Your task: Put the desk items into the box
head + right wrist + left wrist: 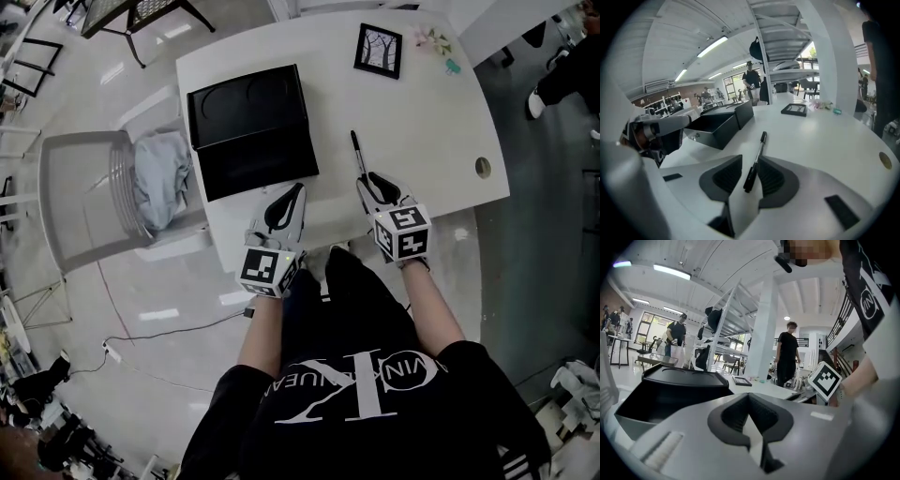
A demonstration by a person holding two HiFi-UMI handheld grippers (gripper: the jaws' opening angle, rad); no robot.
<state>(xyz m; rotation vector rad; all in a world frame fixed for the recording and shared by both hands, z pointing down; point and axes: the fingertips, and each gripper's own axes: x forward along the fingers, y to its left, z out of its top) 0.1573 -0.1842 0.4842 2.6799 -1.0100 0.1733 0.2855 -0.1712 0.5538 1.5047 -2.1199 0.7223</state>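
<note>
A black pen (356, 152) lies on the white table (422, 122), pointing away from me. My right gripper (367, 178) is at its near end. In the right gripper view the pen (757, 154) runs between the jaws of my right gripper (750, 159). It rests against the right pad (771, 180), and a narrow gap shows on the left side. The open black box (258, 159) with its raised lid (246, 98) stands to the left. My left gripper (292, 192) is shut and empty just in front of the box (670, 394).
A framed picture (378, 50) lies at the table's far side, with a small flower piece (433, 39) and a teal bit (453, 67) beyond it. A cable hole (483, 168) is near the right edge. A grey chair (84, 202) holding cloth (161, 178) stands left of the table.
</note>
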